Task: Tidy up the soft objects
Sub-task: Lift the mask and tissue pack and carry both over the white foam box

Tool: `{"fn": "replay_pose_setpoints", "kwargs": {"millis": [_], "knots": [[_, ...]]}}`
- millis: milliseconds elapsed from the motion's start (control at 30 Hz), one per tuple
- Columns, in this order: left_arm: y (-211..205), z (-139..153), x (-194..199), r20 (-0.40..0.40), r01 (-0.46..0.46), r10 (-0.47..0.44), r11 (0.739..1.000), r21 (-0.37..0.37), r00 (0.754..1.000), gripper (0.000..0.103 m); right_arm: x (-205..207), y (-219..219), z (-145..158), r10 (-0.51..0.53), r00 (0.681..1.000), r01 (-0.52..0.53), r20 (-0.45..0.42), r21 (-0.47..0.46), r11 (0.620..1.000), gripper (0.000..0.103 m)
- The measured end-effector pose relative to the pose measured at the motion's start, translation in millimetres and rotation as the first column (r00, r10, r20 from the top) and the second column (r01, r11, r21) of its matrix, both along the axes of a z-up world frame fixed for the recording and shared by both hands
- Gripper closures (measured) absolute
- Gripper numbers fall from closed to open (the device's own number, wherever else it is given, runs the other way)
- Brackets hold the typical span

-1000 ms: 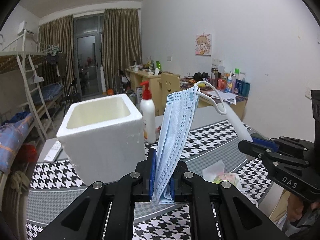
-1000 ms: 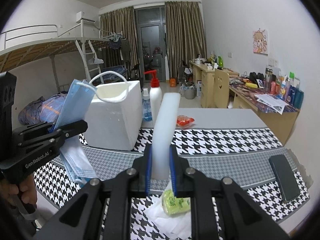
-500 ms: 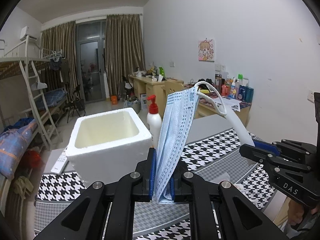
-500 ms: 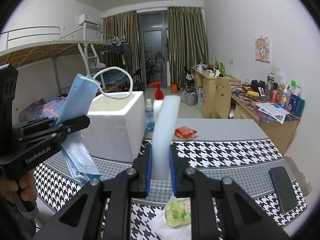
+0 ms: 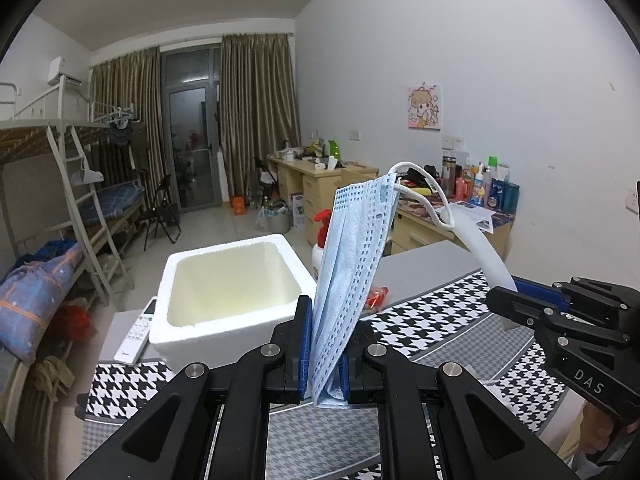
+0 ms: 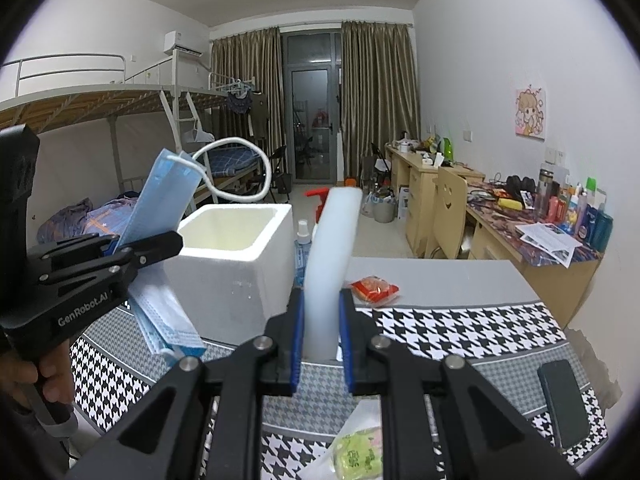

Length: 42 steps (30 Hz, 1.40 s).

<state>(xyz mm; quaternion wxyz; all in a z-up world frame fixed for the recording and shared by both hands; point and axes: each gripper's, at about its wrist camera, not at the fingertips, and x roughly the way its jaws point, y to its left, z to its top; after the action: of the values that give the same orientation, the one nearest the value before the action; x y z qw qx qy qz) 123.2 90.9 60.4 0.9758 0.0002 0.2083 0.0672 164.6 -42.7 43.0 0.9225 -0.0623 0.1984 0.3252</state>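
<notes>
My left gripper (image 5: 325,354) is shut on a folded blue face mask (image 5: 354,264) that stands upright between its pads, its white ear loop (image 5: 424,188) curling off the top. From the right wrist view that same mask (image 6: 164,200) hangs out both sides of the left gripper (image 6: 160,246). My right gripper (image 6: 320,326) is shut on a white foam strip (image 6: 332,256) that rises and bends away; the strip (image 5: 486,252) also shows at the right of the left wrist view. An open white foam box (image 5: 228,284) stands on the table just ahead of both grippers.
A pump bottle with a red top (image 6: 316,200) and a small spray bottle (image 6: 303,240) stand behind the foam box (image 6: 240,264). A red snack packet (image 6: 374,289), a green packet in plastic (image 6: 354,452), a black phone (image 6: 562,400) and a remote (image 5: 138,328) lie on the houndstooth cloth (image 6: 460,328).
Both grippers have risen with their loads, so the foam box sits lower in the views and its open inside shows more. Both grips are unchanged.
</notes>
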Motion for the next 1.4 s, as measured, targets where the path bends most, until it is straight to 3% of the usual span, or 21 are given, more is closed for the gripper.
{"fn": "replay_pose_setpoints", "kwargs": {"millis": [1400], "knots": [[32.4, 25.6, 33.0, 0.033, -0.119, 0.119, 0.993, 0.022, 0.992, 0.091, 15.4, 37.3, 32.3, 0.069, 0.996, -0.069, 0.049, -0.003, 0.998, 0.083]]}}
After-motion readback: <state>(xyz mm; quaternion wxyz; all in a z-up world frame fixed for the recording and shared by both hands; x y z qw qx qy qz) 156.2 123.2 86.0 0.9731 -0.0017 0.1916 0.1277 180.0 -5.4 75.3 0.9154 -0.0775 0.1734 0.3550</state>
